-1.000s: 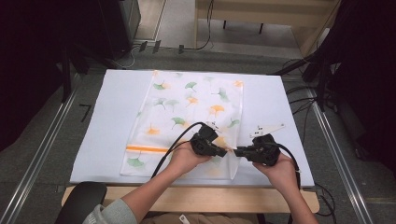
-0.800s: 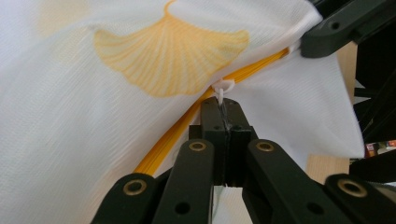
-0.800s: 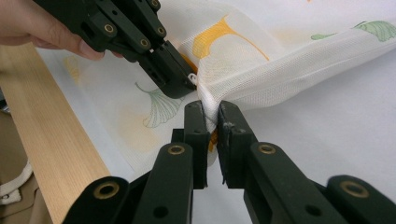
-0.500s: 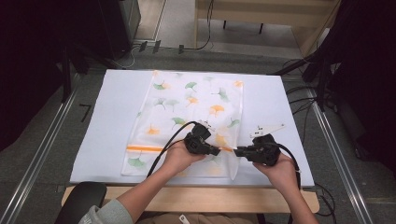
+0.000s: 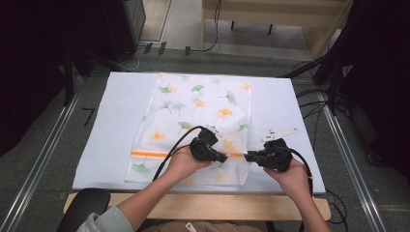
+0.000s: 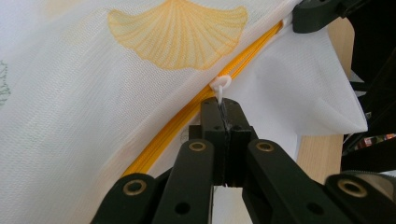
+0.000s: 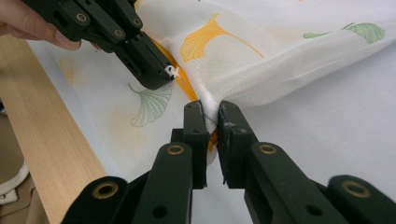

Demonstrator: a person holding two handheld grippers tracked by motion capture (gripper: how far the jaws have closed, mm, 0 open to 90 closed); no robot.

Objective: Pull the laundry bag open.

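2 grippers are being used on the mesh laundry bag (image 5: 203,121) lying flat on the white worktop (image 5: 116,121). The left gripper (image 6: 223,116) is being held fully closed on the white zipper pull (image 6: 220,86), while the bag's right edge at the zipper's end is being pinched by the right gripper (image 7: 211,116), its jaws nearly together. The orange zipper (image 5: 150,154) is running leftward across the bag's near end, so the slider's path is judged to lie along that line, away from the right gripper.

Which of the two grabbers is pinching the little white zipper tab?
The left gripper. Its jaws are shut on the white zipper pull by the orange zipper; the right gripper pinches the mesh bag's edge instead.
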